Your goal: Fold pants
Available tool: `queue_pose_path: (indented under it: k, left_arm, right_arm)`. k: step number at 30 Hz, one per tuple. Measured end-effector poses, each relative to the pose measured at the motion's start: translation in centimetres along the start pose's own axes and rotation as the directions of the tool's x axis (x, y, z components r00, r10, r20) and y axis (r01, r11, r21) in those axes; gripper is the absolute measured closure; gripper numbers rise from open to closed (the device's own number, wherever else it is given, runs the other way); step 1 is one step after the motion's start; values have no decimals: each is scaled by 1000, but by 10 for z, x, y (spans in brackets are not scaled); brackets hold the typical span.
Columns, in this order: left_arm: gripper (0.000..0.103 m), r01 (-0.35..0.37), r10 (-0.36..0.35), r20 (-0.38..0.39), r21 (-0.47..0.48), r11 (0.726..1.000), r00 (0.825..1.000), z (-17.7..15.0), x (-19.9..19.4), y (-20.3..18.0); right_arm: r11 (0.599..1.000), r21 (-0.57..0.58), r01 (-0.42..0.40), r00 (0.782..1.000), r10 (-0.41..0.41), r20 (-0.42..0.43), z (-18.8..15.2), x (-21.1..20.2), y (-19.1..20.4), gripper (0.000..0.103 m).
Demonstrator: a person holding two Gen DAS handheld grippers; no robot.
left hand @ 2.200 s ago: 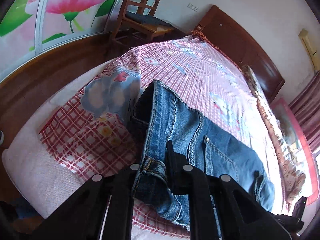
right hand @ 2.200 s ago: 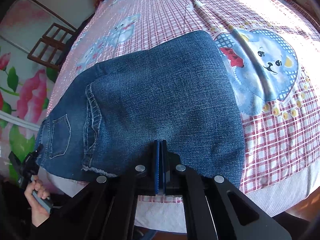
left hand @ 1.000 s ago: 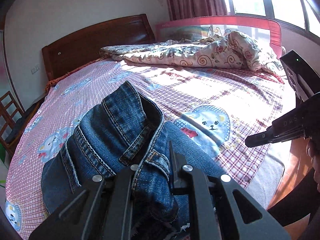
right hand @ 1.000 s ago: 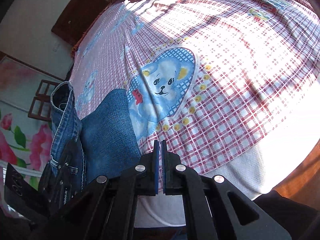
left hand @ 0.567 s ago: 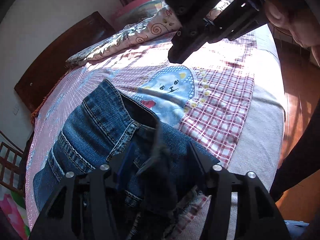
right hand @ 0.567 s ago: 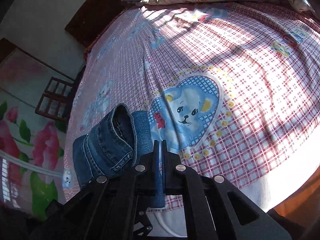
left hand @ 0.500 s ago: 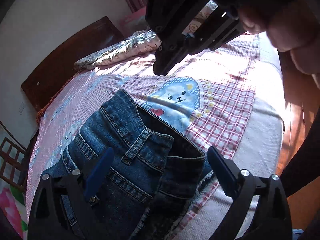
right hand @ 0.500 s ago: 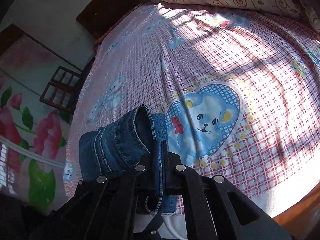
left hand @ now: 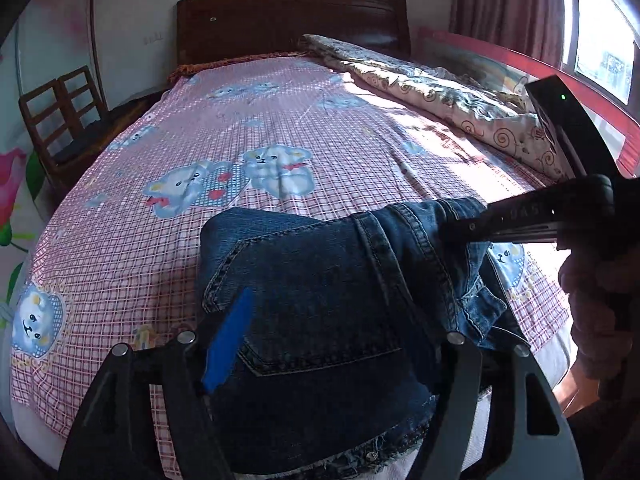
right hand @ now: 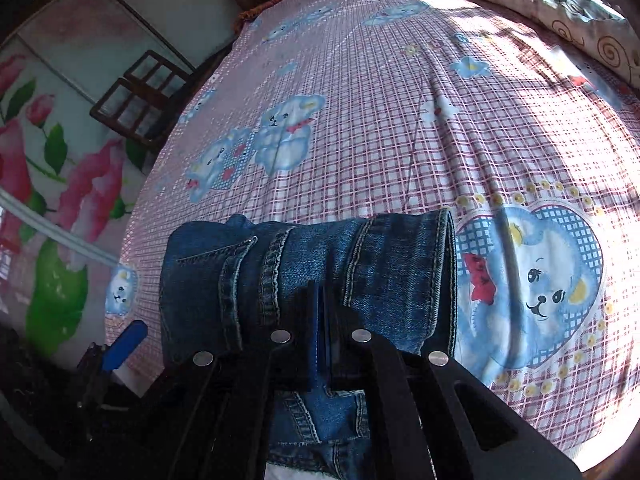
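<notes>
The left gripper (left hand: 340,344) stands with its jaws apart, one on each side of the folded jeans (left hand: 320,320); they have just been closing in from a wider spread, and the denim lies between them. Its blue pad (left hand: 228,340) lies close against the left edge of the bundle, but whether it presses there cannot be told, and the other finger's pad is hidden, so no grip shows. A back pocket faces up between the jaws, and a frayed hem hangs at the near edge.

The right gripper (right hand: 322,328) has its two blue pads pressed together with no gap. Its fingertips sit against the top of the folded denim; whether any cloth is pinched between them cannot be told. In the left wrist view the same gripper (left hand: 448,234) reaches in from the right, its tip at the waistband fold, with the person's hand (left hand: 596,304) behind it.

The jeans lie as a thick bundle at the near edge of the bed (right hand: 400,120), on a pink checked sheet printed with blue bears. A large bear in a heart (right hand: 532,288) lies just right of the bundle. Further off, a rumpled quilt (left hand: 440,88) runs along the bed's right side, a dark wooden headboard (left hand: 288,20) stands at the far end, and a wooden chair (left hand: 60,120) stands at the left by a wall with painted flowers.
</notes>
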State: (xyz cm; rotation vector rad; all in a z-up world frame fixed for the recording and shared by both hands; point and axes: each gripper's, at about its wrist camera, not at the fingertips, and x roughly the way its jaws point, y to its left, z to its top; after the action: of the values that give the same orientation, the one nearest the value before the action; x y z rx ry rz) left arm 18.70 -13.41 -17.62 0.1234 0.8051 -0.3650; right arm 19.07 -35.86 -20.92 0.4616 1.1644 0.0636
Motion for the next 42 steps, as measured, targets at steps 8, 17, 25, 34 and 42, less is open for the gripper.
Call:
queue_pose_path:
  k: [8,17,25,34,42]
  left_arm:
    - [32,-46,41,-73,-70,996,997,5,22,4]
    - [19,-76,68,-125,-63,995,990,13,49,4]
    - [20,-95,85,-217,-32,995,973,7,88,9]
    - [17,-32,28,-80,-55,998,996,17,49,23]
    - [13,137,-135,25,-122,983,991,63,45,40]
  right_arm:
    - [998,59,14,998,-11,-54,-18,20,-19,103]
    - [998,24,61,997,-60,-58,-28,8,-9,103]
    - [999,-14,44,999,-44,-10,-78,-10,-24,92]
    - [994,-85,73,989,-61,138,-68,-55,-9,83]
    - [981,-122,153,972,-127,198,-14,-42,29,63]
